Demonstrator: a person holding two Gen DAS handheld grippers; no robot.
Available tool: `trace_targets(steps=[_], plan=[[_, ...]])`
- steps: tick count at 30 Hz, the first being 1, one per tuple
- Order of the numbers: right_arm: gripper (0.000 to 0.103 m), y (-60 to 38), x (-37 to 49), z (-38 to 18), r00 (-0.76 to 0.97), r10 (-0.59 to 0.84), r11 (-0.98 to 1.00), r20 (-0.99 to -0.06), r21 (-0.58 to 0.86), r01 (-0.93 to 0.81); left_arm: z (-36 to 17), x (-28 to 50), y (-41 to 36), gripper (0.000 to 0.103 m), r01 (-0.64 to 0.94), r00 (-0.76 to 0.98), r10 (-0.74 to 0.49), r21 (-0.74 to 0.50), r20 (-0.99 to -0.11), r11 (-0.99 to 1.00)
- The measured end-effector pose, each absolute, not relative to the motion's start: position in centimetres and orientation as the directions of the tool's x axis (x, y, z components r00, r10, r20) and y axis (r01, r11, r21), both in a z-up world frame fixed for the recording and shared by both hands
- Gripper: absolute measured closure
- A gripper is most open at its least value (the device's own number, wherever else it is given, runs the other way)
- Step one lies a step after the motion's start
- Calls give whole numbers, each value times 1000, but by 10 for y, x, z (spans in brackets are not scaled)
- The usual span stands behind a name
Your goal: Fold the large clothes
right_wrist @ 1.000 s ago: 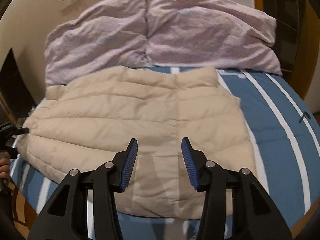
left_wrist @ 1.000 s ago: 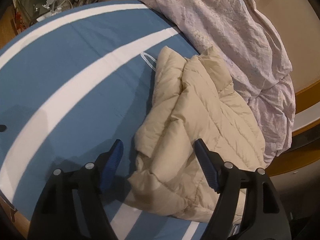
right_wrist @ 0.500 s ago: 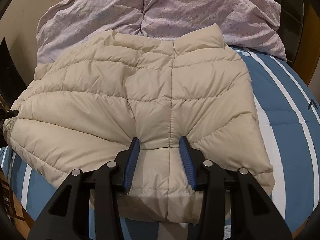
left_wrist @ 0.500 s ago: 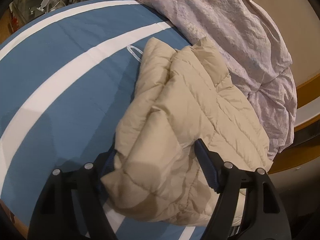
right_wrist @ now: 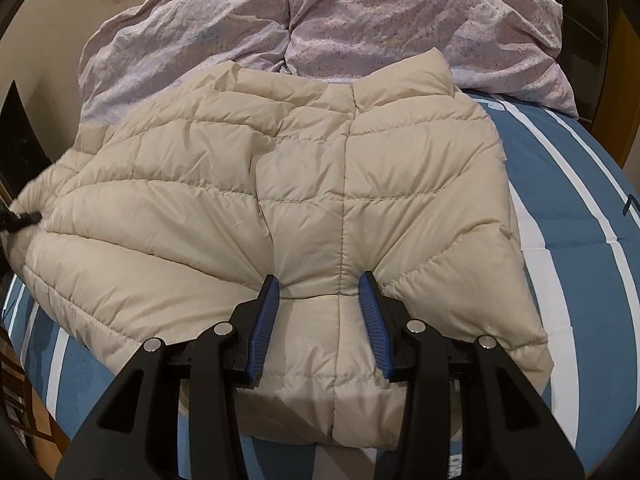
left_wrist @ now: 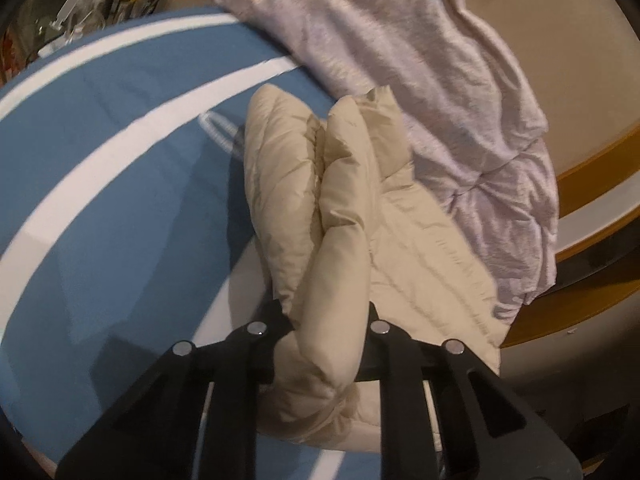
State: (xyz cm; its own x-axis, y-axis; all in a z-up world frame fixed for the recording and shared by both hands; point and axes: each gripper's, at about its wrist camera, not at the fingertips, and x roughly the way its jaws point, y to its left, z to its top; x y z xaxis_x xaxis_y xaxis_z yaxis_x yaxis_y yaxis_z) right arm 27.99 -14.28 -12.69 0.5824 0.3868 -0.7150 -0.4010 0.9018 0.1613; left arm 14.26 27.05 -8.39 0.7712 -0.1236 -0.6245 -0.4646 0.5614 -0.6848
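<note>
A beige quilted puffer jacket (right_wrist: 304, 184) lies folded on the blue bed with white stripes (right_wrist: 580, 184). My right gripper (right_wrist: 318, 284) presses onto the jacket's near edge, and a bulge of padding sits between its blue pads (right_wrist: 262, 320), which stand apart. In the left wrist view the jacket (left_wrist: 344, 216) is bunched into thick folds. My left gripper (left_wrist: 324, 312) is shut on a fold at its near end; the fabric hides its pads. The left gripper's tip (right_wrist: 24, 218) shows at the jacket's far left in the right wrist view.
A crumpled pink duvet (right_wrist: 320, 16) lies along the head of the bed behind the jacket, also seen in the left wrist view (left_wrist: 440, 80). A cluttered table (left_wrist: 72, 8) stands beyond the bed's far side. A wooden bed frame (left_wrist: 592, 152) runs at the right.
My left gripper moved onto the jacket's end and closed on a fold, bunching it. My right gripper moved forward onto the jacket's near edge; its jaws stayed about as wide.
</note>
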Motion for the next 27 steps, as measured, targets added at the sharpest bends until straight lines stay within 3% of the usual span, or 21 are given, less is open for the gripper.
trace_targets(steps=[9,15,27], plan=[[59,-142,281,-129,577,390,898,-717,156,-411,-2,147,226,87,-288,860,-172,-736,-480,613],[59,-140,281,-129,577,381,898,-722,143,-416,46,167,168,87,-144,872,-273,-744,-407,652],[59,-142,287,-128,561,395,894,-727,166,-415,64,222,64,87,-9,800,-432,-728,-417,686]])
